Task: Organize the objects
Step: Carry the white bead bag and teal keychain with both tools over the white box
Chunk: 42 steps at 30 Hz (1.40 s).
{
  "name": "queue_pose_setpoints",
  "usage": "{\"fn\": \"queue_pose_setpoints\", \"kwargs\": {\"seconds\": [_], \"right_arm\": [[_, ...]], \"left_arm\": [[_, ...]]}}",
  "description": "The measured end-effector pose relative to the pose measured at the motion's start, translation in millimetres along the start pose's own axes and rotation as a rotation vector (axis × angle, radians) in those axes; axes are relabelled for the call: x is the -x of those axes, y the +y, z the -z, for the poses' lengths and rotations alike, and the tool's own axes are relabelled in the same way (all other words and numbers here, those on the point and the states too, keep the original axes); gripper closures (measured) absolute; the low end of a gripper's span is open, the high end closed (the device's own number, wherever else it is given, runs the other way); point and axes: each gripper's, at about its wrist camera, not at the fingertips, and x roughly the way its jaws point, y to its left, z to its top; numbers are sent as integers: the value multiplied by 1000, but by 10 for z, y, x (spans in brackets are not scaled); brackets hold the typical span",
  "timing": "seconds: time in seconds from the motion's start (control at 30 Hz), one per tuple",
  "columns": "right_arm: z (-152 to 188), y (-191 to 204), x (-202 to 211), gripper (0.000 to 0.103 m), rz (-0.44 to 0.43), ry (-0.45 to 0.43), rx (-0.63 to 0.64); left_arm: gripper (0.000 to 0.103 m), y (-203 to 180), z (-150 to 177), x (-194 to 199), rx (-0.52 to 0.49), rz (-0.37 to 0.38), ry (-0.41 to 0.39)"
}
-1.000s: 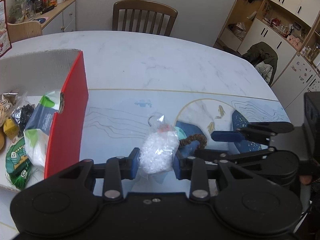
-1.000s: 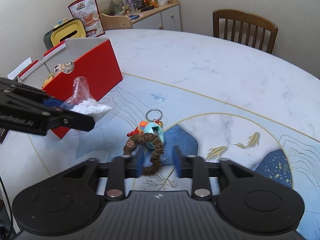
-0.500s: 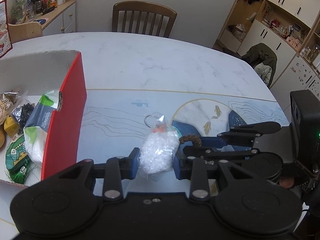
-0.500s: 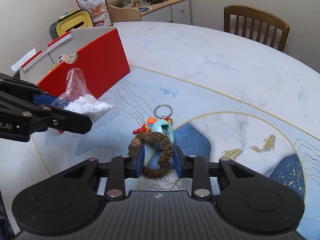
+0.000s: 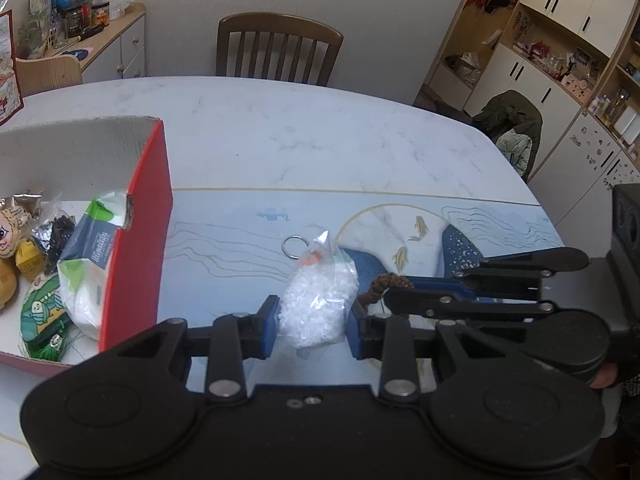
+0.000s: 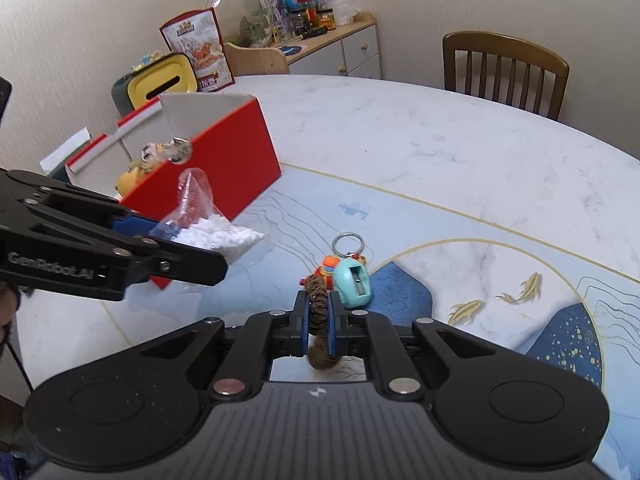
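So there's a big white marble-look tabletop (image 5: 320, 128) with a blue fish-pattern mat (image 6: 460, 264) laid over the near part. At the left end sits an open red cardboard box (image 5: 148, 240) with snack packs and a tissue pack (image 5: 92, 264) already inside.

The left gripper (image 5: 312, 322) has its fingers clamped on a small clear bag of white bits (image 5: 318, 300), pads pressing in from both sides, bag held up off the mat just right of the box wall.

The right gripper (image 6: 319, 322) has just been closing, and its fingers are now pinched tight on a brown scrunchie (image 6: 318, 312); the loop is squashed flat between the blue pads and hangs out below them.

Just past the scrunchie on the mat lies a little teal keychain toy (image 6: 354, 282) with an orange bit and a metal ring (image 6: 347, 242). It's near the scrunchie, can't tell if they touch.
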Motion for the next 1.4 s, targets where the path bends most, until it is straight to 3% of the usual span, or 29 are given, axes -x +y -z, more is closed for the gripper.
{"fn": "queue_pose_setpoints", "kwargs": {"seconds": [0.3,0.67,1.2,1.4], "right_arm": [[-152,213,381,95,-7,-44,-33],[-508,728,636,95,-25,-111,-4],[-1047,1587,271,95,-43,-170,7],[-1161,1869,4,95,-72,-155,8]], "left_arm": [[71,167,-19,315,-9,37,-31],[71,701,-144,710,-15,30,-65],[71,1754,-272,1055,4,-67,-88],[71,2107,-290,1064,9,-103,-85]]}}
